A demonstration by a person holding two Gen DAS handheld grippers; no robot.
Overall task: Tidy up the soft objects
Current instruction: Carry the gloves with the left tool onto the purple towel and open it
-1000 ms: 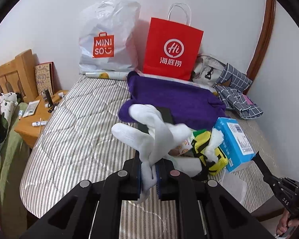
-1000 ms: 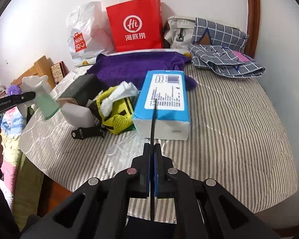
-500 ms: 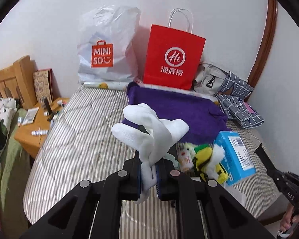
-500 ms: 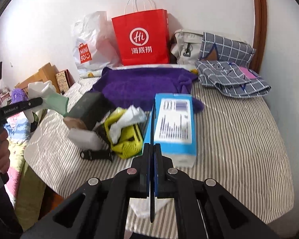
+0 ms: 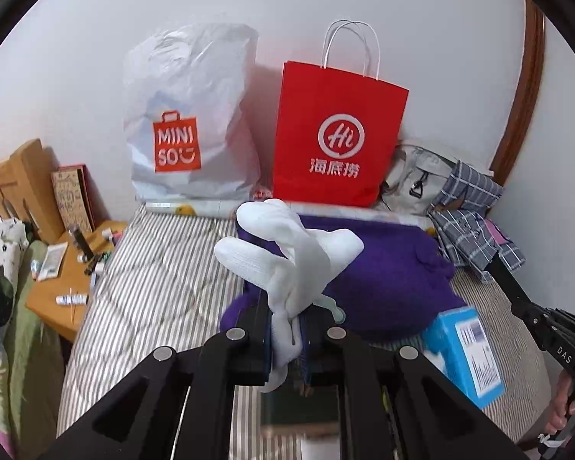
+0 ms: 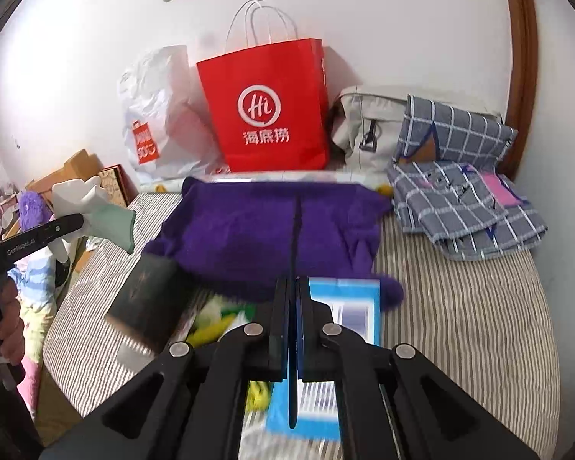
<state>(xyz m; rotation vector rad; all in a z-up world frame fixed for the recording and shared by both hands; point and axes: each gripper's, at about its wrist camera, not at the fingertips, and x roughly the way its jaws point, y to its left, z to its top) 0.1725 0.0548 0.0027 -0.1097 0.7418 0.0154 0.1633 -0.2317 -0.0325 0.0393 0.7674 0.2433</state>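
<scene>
My left gripper (image 5: 285,329) is shut on a white sock bundle (image 5: 287,257) with a mint green toe, held up in the air above the striped bed. It also shows at the left of the right wrist view (image 6: 92,207). My right gripper (image 6: 292,306) is shut and empty, with its jaws together, above a blue box (image 6: 326,364). A purple sweater (image 6: 272,230) lies spread at the middle back of the bed. Folded grey checked cloth (image 6: 464,199) lies at the back right.
A red paper bag (image 5: 337,134), a white Miniso plastic bag (image 5: 188,115) and a grey backpack (image 6: 364,126) stand against the wall. A dark box (image 6: 149,295) and a yellow-green item (image 6: 218,322) lie near the blue box. A wooden nightstand (image 5: 57,299) is on the left.
Both grippers have risen and tilted up; the bed clutter has dropped lower in view. The left gripper still holds the white socks. The right stays shut.
</scene>
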